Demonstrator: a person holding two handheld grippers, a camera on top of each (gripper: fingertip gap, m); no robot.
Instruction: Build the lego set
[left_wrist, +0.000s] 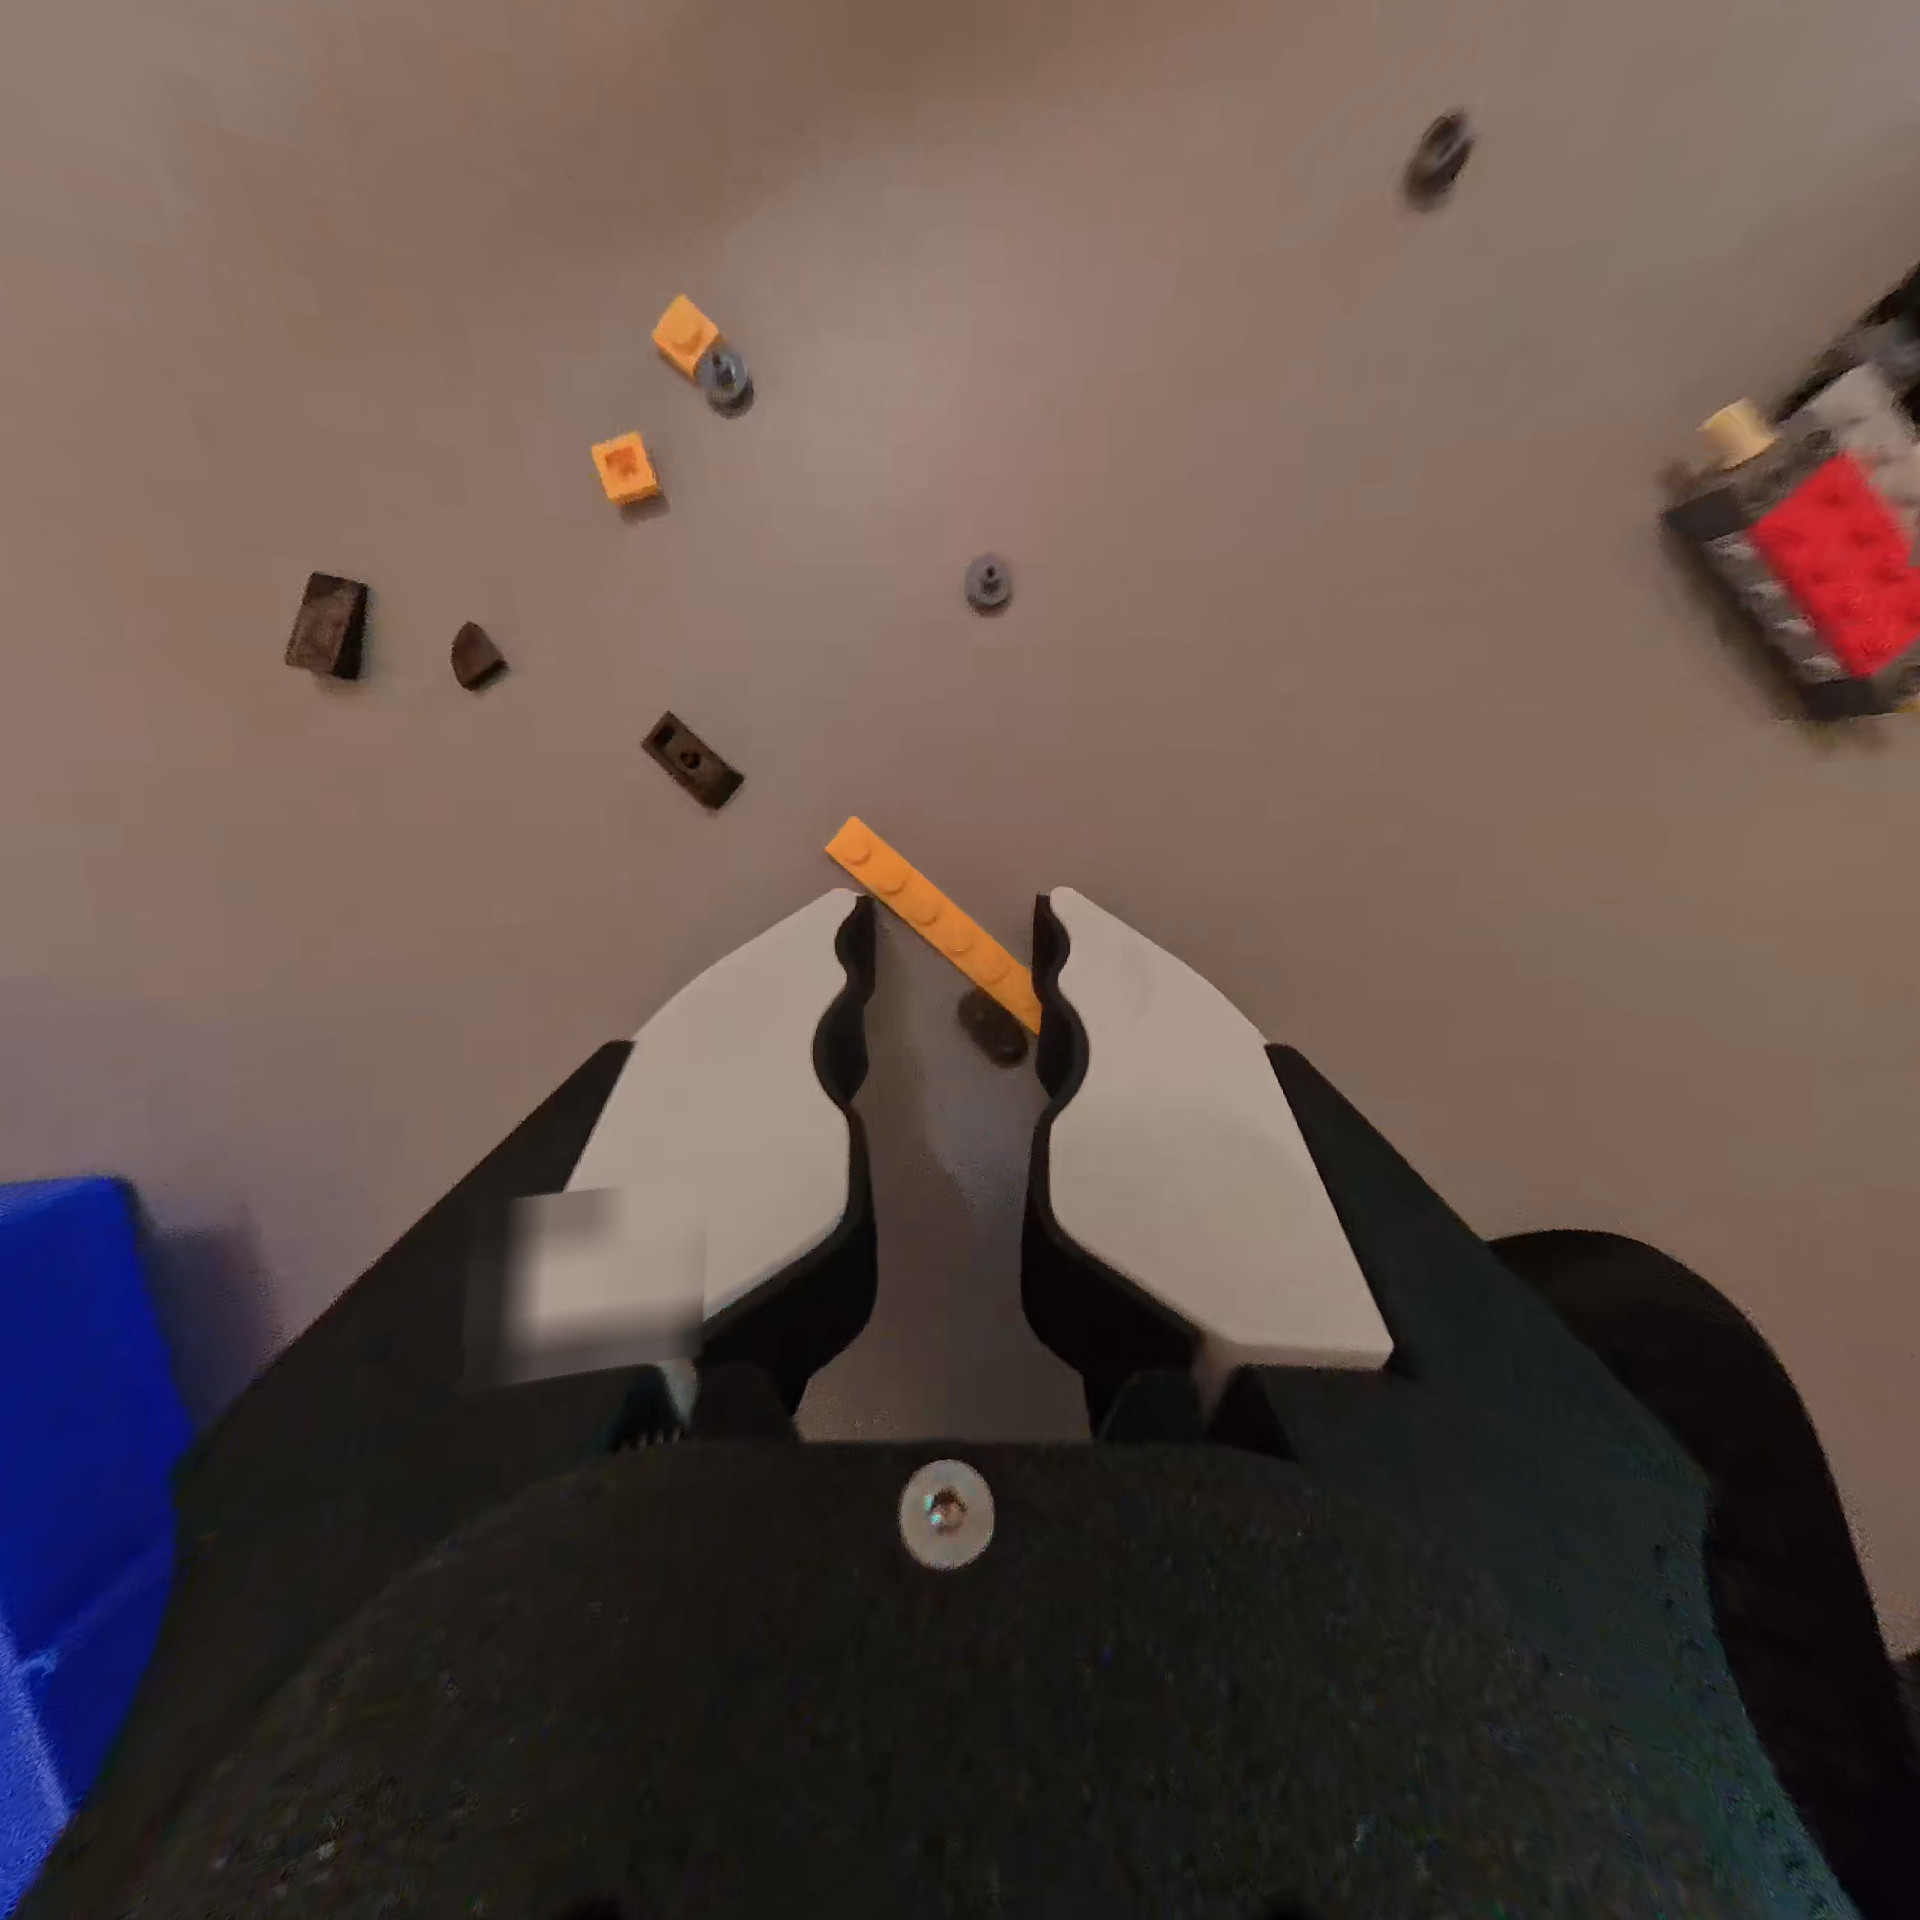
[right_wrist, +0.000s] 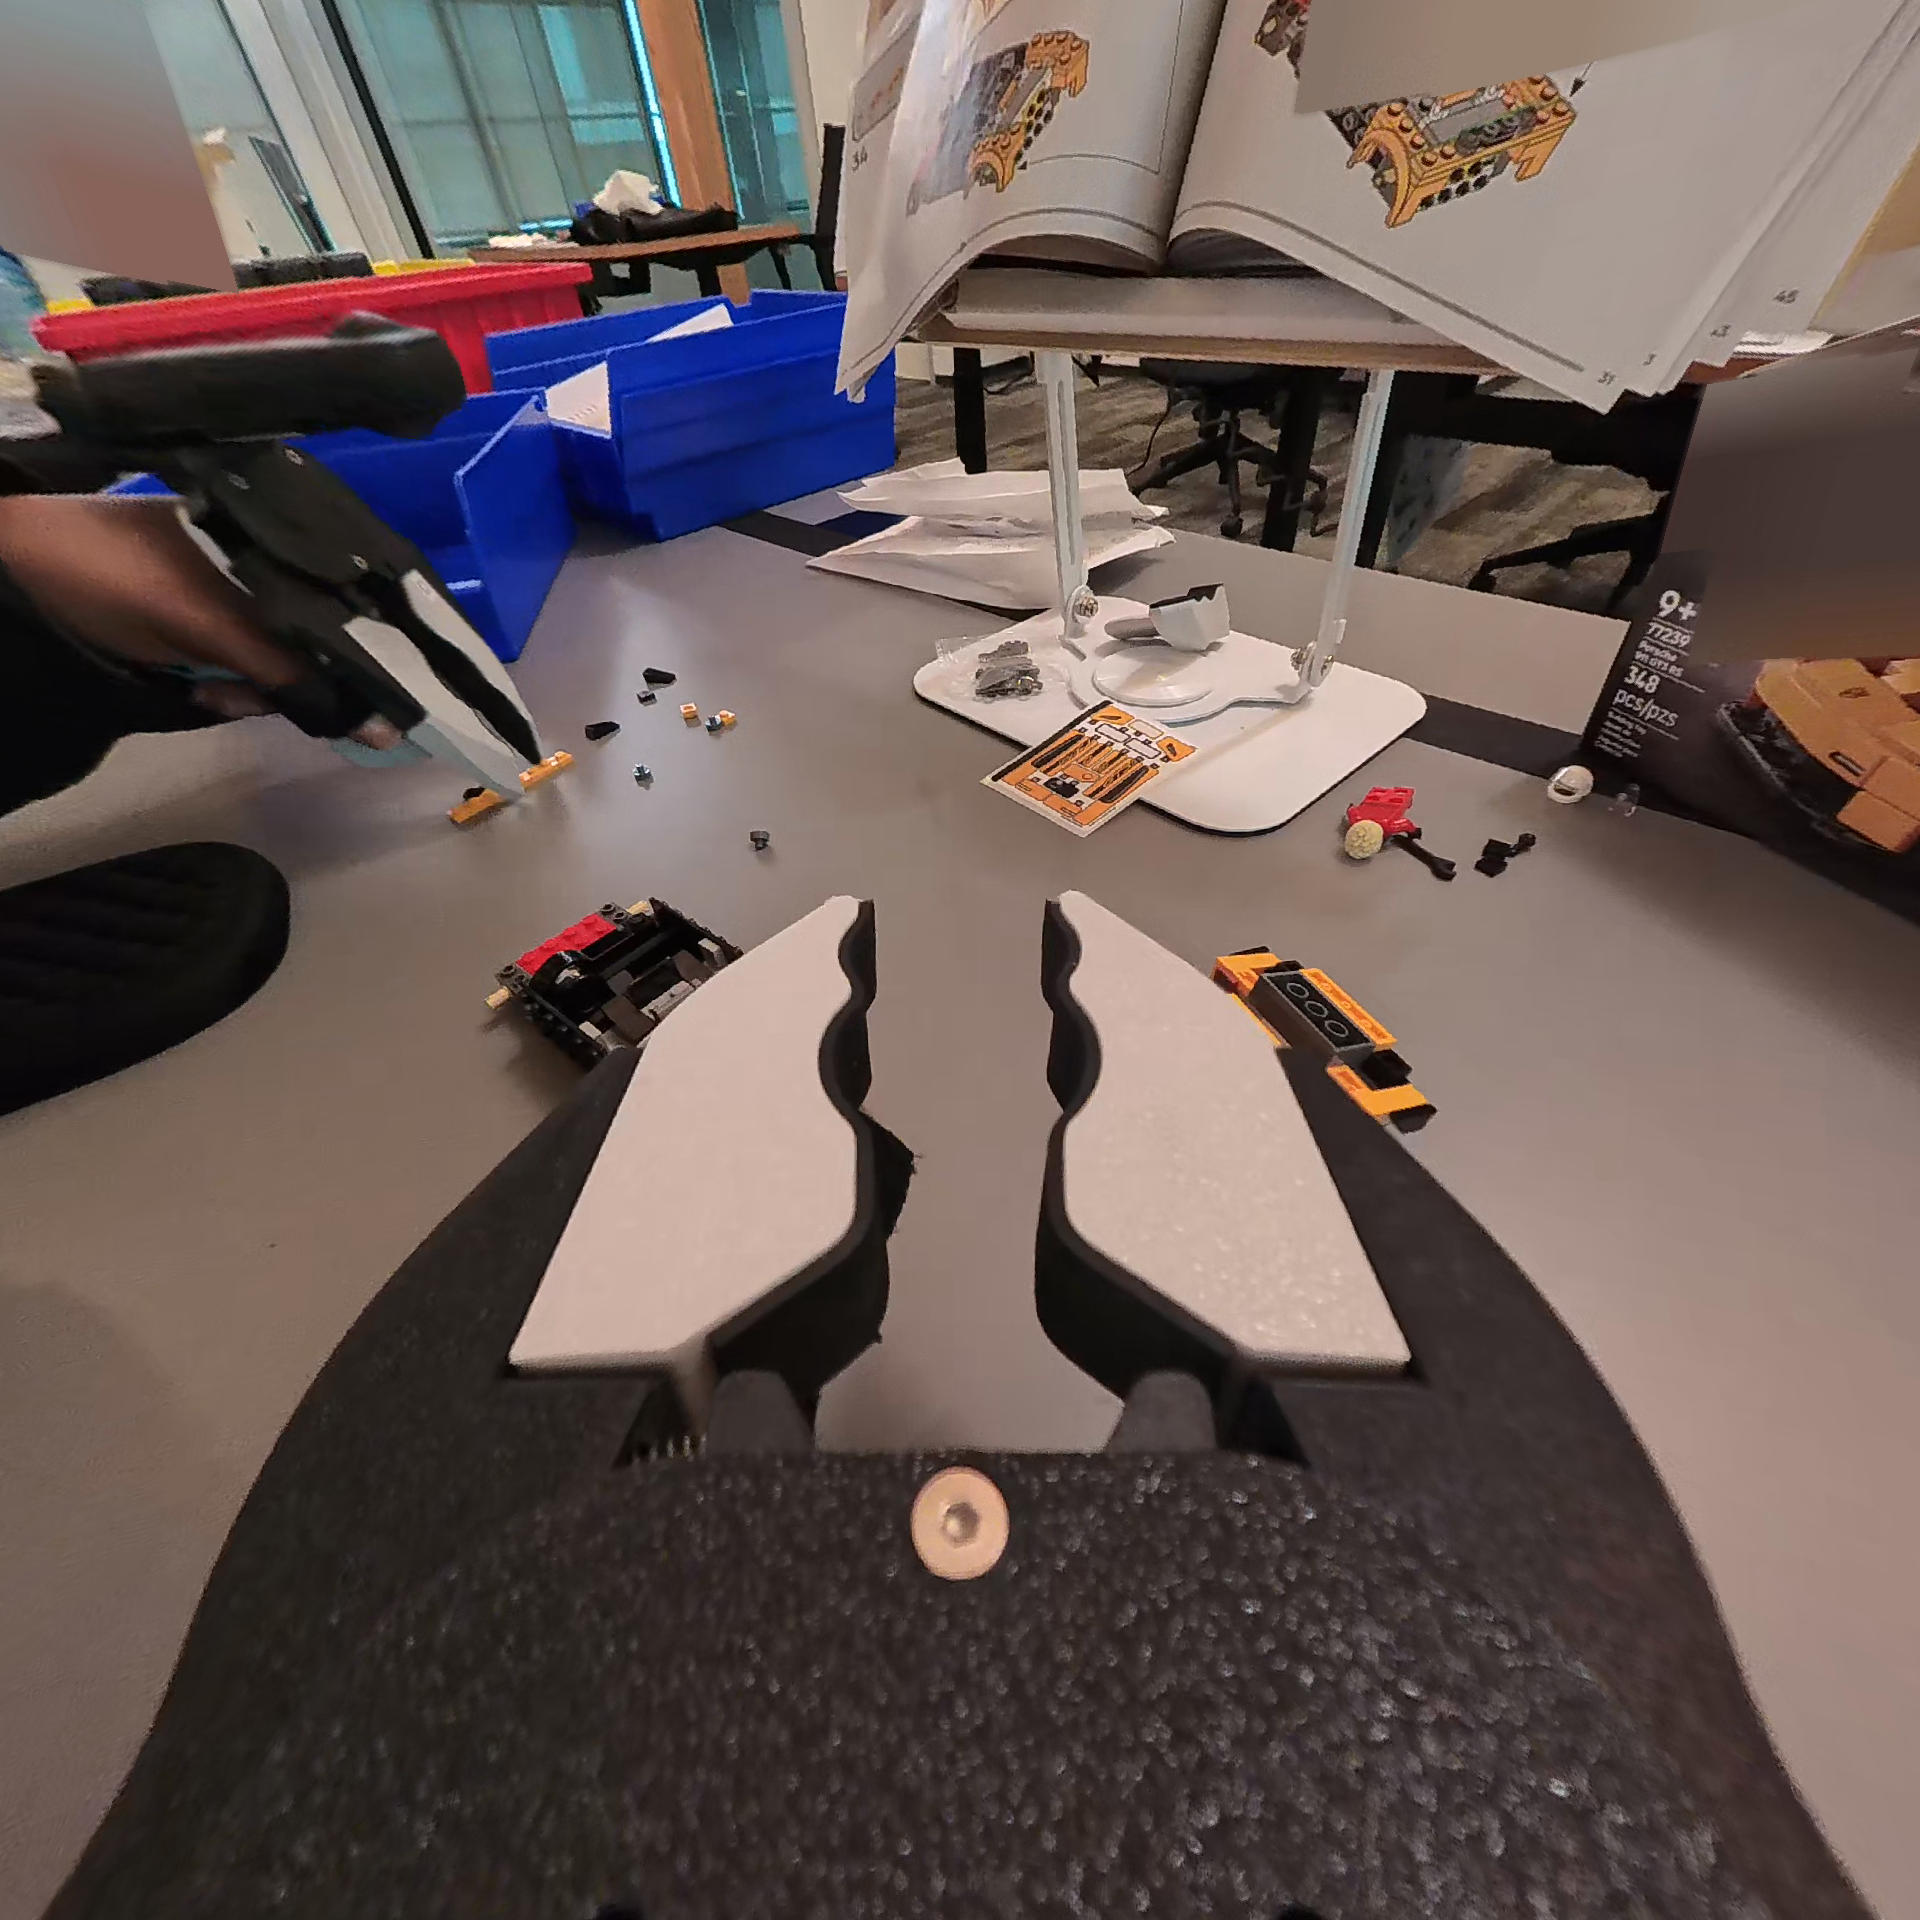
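Note:
A long orange plate (left_wrist: 914, 904) lies slantwise on the grey table (left_wrist: 1247, 727), with a small black piece (left_wrist: 992, 1029) beside its near end. My left gripper (left_wrist: 956, 914) is open, its tips down at the table on either side of the plate; the plate's near end is hidden behind the right finger. The right wrist view shows this gripper (right_wrist: 509, 758) over the plate (right_wrist: 548, 771). My right gripper (right_wrist: 958, 925) is open and empty above the table, between a black chassis with a red brick (right_wrist: 613, 977) and an orange-and-black sub-assembly (right_wrist: 1320, 1023).
Loose orange (left_wrist: 627, 470), black (left_wrist: 691, 761) and grey round (left_wrist: 988, 584) pieces lie beyond the plate. The chassis (left_wrist: 1829, 582) is at the right. Blue bins (right_wrist: 707, 416), a white stand (right_wrist: 1299, 727) holding an open manual, a sticker sheet (right_wrist: 1091, 764), a small red assembly (right_wrist: 1382, 816) and the set's box (right_wrist: 1787, 748) stand farther back. The gap from one gripper's tips to the other's is roughly 35 cm.

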